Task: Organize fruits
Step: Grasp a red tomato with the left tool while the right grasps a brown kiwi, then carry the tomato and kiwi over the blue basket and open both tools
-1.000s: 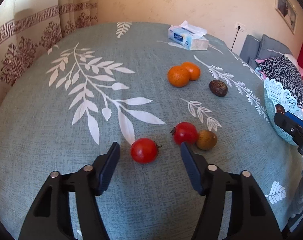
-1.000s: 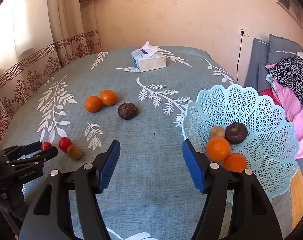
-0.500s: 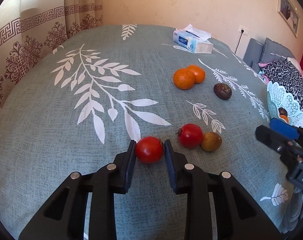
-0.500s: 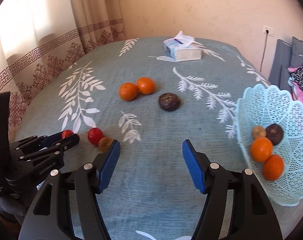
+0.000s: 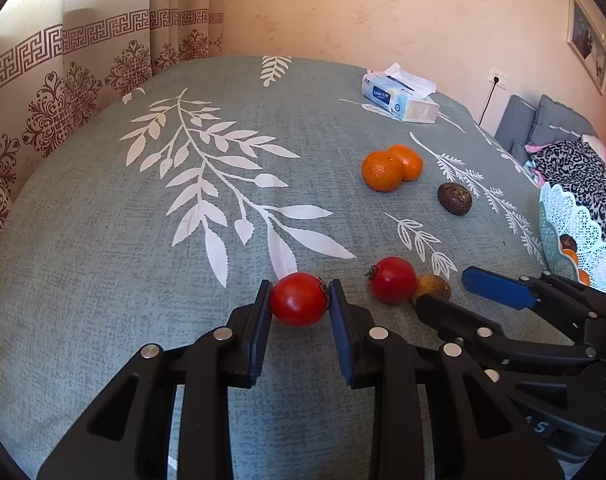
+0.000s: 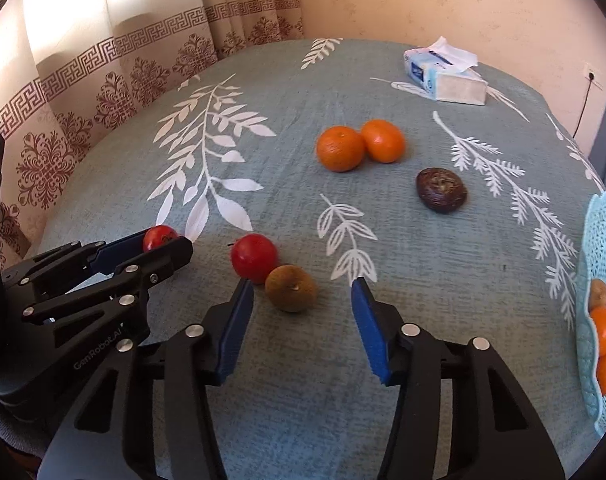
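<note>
My left gripper (image 5: 299,294) is shut on a red tomato (image 5: 299,299) on the teal tablecloth; it also shows in the right wrist view (image 6: 161,242), gripping the tomato (image 6: 159,237). My right gripper (image 6: 303,290) is open, its jaws on either side of a brown fruit (image 6: 291,288) that touches a second red tomato (image 6: 254,258). In the left wrist view the second tomato (image 5: 393,280) and the brown fruit (image 5: 431,286) lie just past the right gripper (image 5: 449,288). Two oranges (image 6: 361,146) and a dark avocado (image 6: 441,189) lie farther back.
A light blue lattice basket (image 6: 595,240) holding oranges and dark fruit stands at the right table edge. A tissue box (image 6: 447,76) sits at the far side. Curtains hang to the left, a wall stands behind, and a sofa with clothes (image 5: 575,160) is at the right.
My right gripper has swung left from the basket toward the brown fruit and now straddles it. My left gripper keeps its hold on the tomato it closed on.
</note>
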{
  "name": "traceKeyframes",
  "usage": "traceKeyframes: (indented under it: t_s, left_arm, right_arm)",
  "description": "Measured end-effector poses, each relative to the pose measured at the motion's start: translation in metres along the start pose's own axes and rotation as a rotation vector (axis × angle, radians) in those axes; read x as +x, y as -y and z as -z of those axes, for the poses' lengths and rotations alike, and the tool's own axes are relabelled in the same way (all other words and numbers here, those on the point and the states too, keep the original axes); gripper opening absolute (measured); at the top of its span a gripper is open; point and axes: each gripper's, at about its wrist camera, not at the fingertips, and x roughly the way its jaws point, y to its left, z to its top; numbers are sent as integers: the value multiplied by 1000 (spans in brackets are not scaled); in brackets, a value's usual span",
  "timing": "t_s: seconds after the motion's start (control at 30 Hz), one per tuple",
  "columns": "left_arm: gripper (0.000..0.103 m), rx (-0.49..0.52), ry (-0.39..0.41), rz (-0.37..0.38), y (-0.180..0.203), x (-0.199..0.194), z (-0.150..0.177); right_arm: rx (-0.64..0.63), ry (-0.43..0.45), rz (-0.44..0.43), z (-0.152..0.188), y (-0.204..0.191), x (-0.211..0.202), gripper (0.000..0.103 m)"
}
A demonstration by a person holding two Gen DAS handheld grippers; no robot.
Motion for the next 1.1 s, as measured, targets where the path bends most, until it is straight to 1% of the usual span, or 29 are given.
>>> traceKeyframes:
  t_s: [0.03,0.1,0.13,0.17,0.27,0.3,0.53,0.67,0.9,1.1]
  left_arm:
    - [29,-1,-1,-1,0,0,0]
    - [29,0,-3,-1,0,1,0]
    - [29,1,-3,0,1,1,0]
    - [29,2,-4,0,1,1,1]
    - [29,1,-4,0,1,1,1]
    - [29,2,-4,0,1,1,1]
    - [29,4,-2,-3,1,1,1]
    - [29,9,-2,-9,2,1,0]
    - [29,28,6,-25,8,-1,-1]
    - [29,48,13,-15,20,-4,-3]
  right_arm:
    - [-2,-8,-3,0,-1,3,49]
    - [-2,-21,-12,0,0,6,42]
    - [-1,-26,-15,1,0,8,41]
    - [-1,-28,-17,1,0,8,39]
    - [-2,-27,-27,1,0,9,30]
    - [-3,-26,-28,1,-1,9,29]
    - [18,-3,-13,2,3,-1,29]
    - [29,35,33,2,10,-12,29]
    - [59,74,78,3,24,-28,29]
    - [92,109,115,4,40,-44,29]
